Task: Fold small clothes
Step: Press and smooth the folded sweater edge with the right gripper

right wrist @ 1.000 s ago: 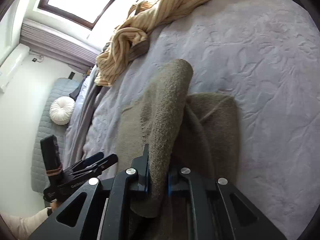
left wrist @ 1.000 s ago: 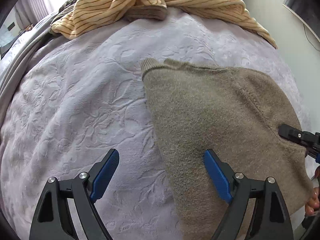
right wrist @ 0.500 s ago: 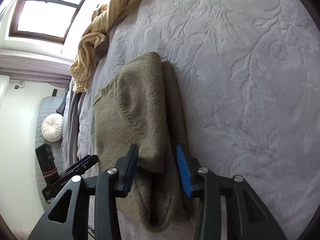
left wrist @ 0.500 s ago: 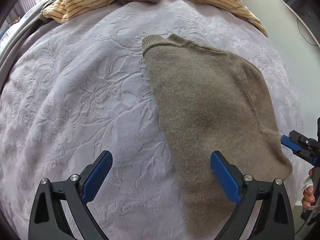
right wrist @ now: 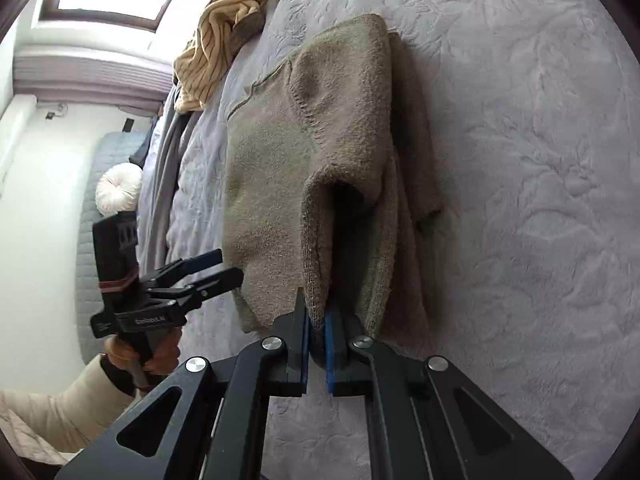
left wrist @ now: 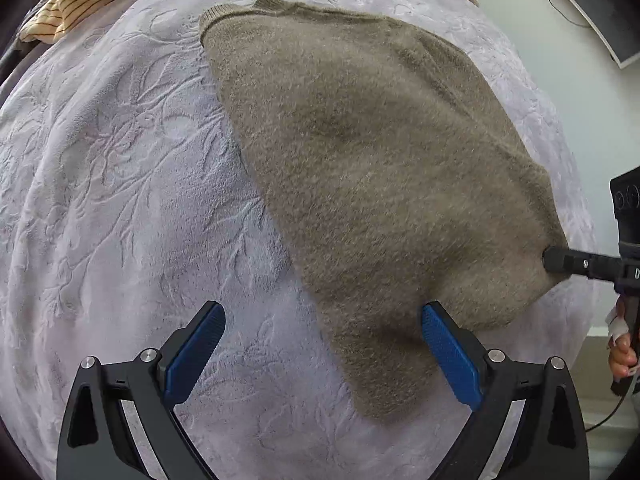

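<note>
Now the right hand-held gripper (right wrist: pixel 316 320) is pinching the near edge of the brown sweater (left wrist: pixel 380 168), with its 2 blue pads pressed together on the knit. The sweater lies on the lilac bed cover (left wrist: pixel 120 200), already folded along its right side, straight ahead of that gripper. To do this fold well, I think the pinched edge should be lifted just a little and carried away toward the neck end, slowly, so the layers underneath do not slide or bunch up. The edges should line up before letting go.

The left hand-held gripper (left wrist: pixel 320 352) is spread wide and holds nothing. Its right pad sits at the sweater's near corner; I cannot tell if it touches. A striped yellow top (right wrist: pixel 224 32) lies far ahead, well apart.
</note>
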A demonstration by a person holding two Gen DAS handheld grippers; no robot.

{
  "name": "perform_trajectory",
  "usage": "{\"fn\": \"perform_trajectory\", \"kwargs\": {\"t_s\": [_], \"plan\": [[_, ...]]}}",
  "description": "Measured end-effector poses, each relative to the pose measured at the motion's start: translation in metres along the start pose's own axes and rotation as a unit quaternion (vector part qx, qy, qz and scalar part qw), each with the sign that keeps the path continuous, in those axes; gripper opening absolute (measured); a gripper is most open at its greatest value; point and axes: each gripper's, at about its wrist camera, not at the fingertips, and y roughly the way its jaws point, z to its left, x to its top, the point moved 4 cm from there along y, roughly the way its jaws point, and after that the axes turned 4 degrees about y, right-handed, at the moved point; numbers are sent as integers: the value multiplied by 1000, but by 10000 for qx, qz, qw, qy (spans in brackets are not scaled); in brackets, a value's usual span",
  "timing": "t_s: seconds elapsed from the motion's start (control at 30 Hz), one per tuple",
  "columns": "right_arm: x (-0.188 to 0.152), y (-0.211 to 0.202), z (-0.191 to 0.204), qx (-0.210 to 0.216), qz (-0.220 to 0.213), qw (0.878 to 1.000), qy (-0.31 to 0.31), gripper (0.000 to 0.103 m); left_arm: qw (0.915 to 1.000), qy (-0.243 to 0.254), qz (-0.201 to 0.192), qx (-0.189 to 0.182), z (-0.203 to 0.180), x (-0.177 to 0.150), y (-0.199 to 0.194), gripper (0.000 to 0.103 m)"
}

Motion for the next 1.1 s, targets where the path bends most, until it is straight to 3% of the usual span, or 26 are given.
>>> {"fn": "perform_trajectory", "kwargs": {"t_s": [0.1,0.2,0.27,0.33,0.47,0.63,0.83,0.97,1.1], "plan": [[-2,11,-33,-610,83,9981,96,6,9990,346,184,232,-4,-10,18,99],[-5,10,-40,-594,28,9981,179,4,9987,389,76,330,-8,-14,18,99],[-7,6,-35,-840,-63,9964,74,5,9988,361,64,332,-9,-17,18,99],[-10,0,-31,-1143,-156,9933,-3,20,9988,353,91,329,-9,-21,15,99],[-8,-22,-23,-1347,-518,9895,-17,20,9982,358,35,477,-3,-35,-2,99],[5,-44,-11,-1162,-832,9897,-131,20,9979,-104,-100,625,5,-36,-21,99],[23,-35,20,-937,-919,9900,-518,20,9944,-641,-349,765,17,-33,-42,99],[28,-9,43,-962,-683,9890,-889,20,9903,-986,-441,870,26,-15,-49,99],[29,20,26,-1280,-295,9890,-675,20,9878,-1186,-418,917,29,-10,-48,99]]}}
